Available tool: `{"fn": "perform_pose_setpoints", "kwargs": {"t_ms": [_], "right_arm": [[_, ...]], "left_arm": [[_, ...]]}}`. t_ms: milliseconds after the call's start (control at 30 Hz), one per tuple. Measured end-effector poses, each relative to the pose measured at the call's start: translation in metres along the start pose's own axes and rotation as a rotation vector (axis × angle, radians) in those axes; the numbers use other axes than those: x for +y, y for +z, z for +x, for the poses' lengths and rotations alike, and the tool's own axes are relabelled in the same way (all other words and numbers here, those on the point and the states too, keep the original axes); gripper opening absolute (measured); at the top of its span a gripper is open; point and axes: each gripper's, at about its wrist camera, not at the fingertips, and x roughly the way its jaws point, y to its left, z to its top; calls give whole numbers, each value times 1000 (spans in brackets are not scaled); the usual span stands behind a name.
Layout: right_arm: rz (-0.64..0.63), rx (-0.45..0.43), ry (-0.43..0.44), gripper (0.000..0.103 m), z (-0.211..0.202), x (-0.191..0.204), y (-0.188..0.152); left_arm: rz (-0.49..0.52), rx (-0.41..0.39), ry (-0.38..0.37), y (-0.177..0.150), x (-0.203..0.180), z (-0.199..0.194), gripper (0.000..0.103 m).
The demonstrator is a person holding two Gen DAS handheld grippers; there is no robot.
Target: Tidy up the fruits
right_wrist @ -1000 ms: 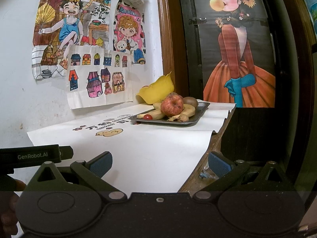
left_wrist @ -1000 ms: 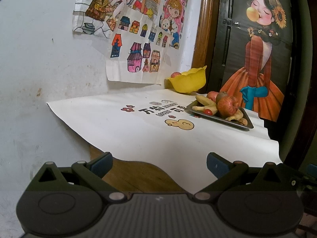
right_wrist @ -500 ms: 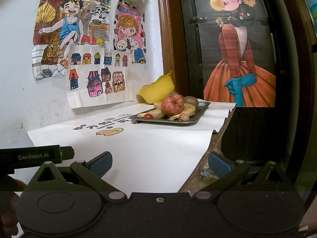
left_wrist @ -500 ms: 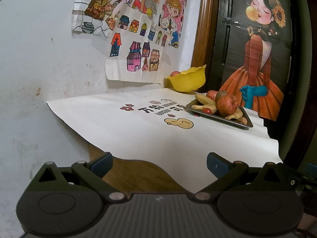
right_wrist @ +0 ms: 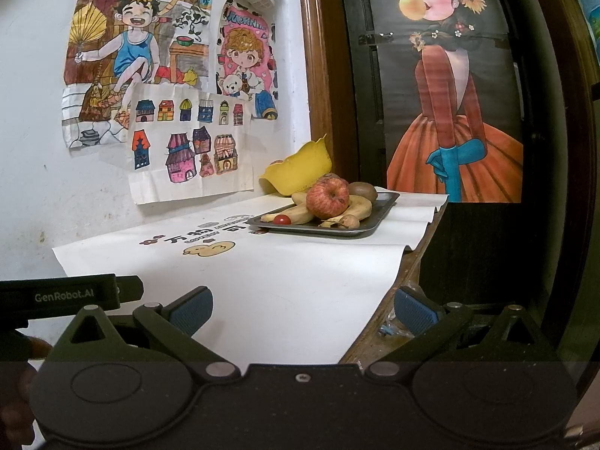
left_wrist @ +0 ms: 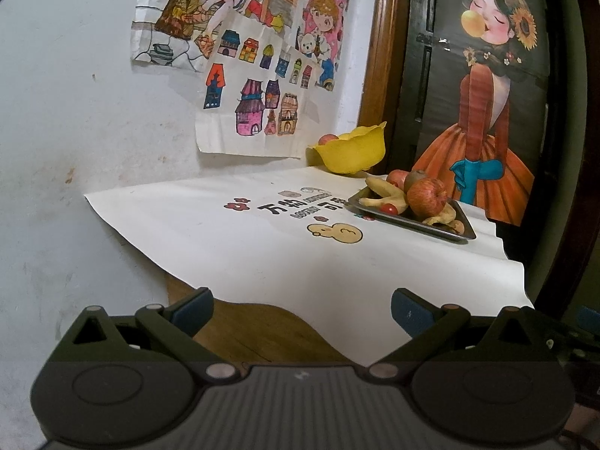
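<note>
On the metal tray (right_wrist: 378, 206) an apple (right_wrist: 327, 197), bananas (right_wrist: 300, 214), a kiwi (right_wrist: 363, 190) and a small tomato (right_wrist: 282, 219) are piled, one fruit (left_wrist: 327, 138) is seen in the yellow bowl (left_wrist: 352, 152) behind the tray, and both the left gripper (left_wrist: 302, 309) and the right gripper (right_wrist: 303, 305) are held wide open and empty, well before the tray, so the sorting cannot be judged as early or nearly finished.

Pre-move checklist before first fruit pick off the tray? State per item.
1. Left gripper open, nothing between its fingers: ok.
2. Right gripper open, nothing between its fingers: ok.
3. Fruit in view on the metal tray: apple on top of the bananas, kiwi behind, cherry tomato at the front: ok.
4. Yellow bowl in view behind the tray, one fruit already in it; free space inside: cannot tell.
5. Paper sheet between grippers and tray bare of obstacles: ok.
6. Grippers within reach of the tray: not ok, both well short.
</note>
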Motion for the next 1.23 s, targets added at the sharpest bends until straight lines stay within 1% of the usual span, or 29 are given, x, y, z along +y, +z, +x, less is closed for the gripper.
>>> {"fn": "perform_pose_setpoints", "kwargs": {"t_ms": [233,533,1233], "right_arm": [[0,0,-1,102,0,1,1],[-1,4,1,102,0,1,0],[-5,14,8,102,-2,3,-1]], "left_arm": [[-23,34,-14,2,1,2,103],[-16,24,-27,3,2,1,103],[-20,27,-16,3,5,3,103]]}}
